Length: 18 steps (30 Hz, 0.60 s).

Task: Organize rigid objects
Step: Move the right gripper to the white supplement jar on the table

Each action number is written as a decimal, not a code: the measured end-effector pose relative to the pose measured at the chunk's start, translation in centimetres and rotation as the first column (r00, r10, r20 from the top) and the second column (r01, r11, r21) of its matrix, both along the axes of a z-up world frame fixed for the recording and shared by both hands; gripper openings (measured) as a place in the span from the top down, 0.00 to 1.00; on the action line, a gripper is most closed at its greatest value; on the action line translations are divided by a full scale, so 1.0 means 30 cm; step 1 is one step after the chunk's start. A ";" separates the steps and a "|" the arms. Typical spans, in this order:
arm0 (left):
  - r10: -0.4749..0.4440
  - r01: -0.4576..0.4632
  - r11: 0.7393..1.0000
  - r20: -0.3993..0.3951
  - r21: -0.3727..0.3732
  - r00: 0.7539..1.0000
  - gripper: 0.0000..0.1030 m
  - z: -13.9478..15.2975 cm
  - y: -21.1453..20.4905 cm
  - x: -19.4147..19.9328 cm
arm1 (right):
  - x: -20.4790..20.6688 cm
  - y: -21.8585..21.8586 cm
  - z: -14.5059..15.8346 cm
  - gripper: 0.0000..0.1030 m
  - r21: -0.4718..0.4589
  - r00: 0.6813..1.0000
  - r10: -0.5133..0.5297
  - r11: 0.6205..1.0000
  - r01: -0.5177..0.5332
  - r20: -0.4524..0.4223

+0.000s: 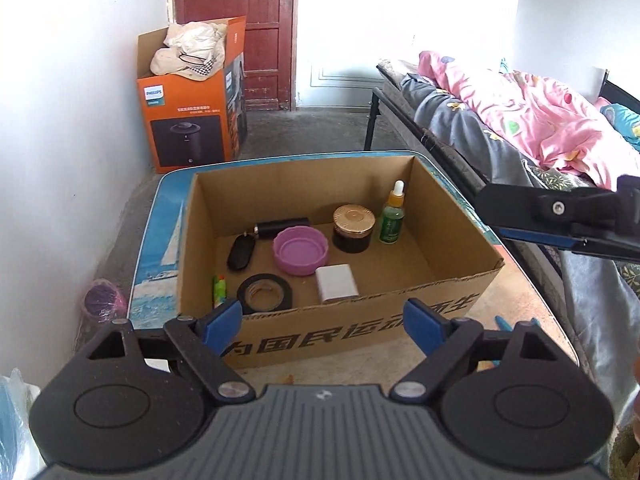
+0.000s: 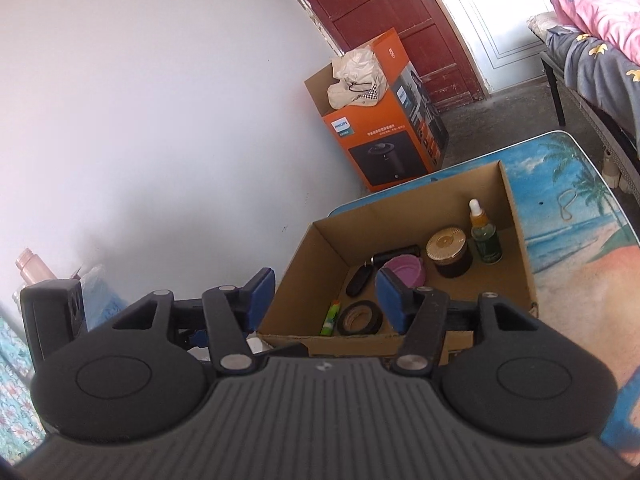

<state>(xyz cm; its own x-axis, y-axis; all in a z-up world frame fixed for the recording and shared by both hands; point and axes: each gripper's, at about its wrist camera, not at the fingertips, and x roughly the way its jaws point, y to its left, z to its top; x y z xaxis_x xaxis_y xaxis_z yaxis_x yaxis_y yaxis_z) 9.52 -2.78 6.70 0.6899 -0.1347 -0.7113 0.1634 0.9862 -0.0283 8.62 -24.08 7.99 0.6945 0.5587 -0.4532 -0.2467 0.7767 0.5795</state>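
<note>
An open cardboard box stands on the beach-print table. In it are a green dropper bottle, a gold-lidded dark jar, a purple lid, a white block, a black tape roll, a black key fob, a black cylinder and a green marker. My left gripper is open and empty in front of the box. My right gripper is open and empty above the box's near left corner; it also shows at the right in the left wrist view.
An orange Philips carton with cloth in it stands by the red door. A bed with pink bedding runs along the right. A white wall is close on the left. A pink bottle and bags sit at lower left.
</note>
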 end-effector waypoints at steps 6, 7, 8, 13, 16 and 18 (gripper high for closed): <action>0.035 -0.032 0.998 0.054 -0.050 0.998 0.13 -0.007 0.146 -0.125 | -0.038 0.132 -0.037 0.27 0.024 0.999 0.040 0.999 -0.039 -0.037; 0.045 -0.042 0.998 0.068 -0.049 0.997 0.12 -0.014 0.168 -0.144 | -0.036 0.151 -0.042 0.26 0.026 0.998 0.047 0.999 -0.046 -0.045; 0.058 -0.054 0.997 0.082 -0.047 0.995 0.12 -0.019 0.189 -0.163 | -0.036 0.170 -0.048 0.26 0.027 0.997 0.053 0.998 -0.051 -0.054; 0.105 -0.101 0.994 0.101 -0.040 0.989 0.09 -0.079 0.275 -0.186 | 0.009 0.275 -0.097 0.25 0.031 0.989 0.093 0.995 -0.090 -0.112; 0.114 -0.112 0.993 0.071 -0.030 0.991 0.09 -0.135 0.296 -0.153 | 0.052 0.349 -0.139 0.25 0.036 0.979 0.129 0.991 -0.125 -0.158; 0.114 -0.113 0.993 0.060 -0.018 0.992 0.09 -0.174 0.303 -0.134 | 0.084 0.402 -0.172 0.25 0.043 0.971 0.148 0.989 -0.142 -0.188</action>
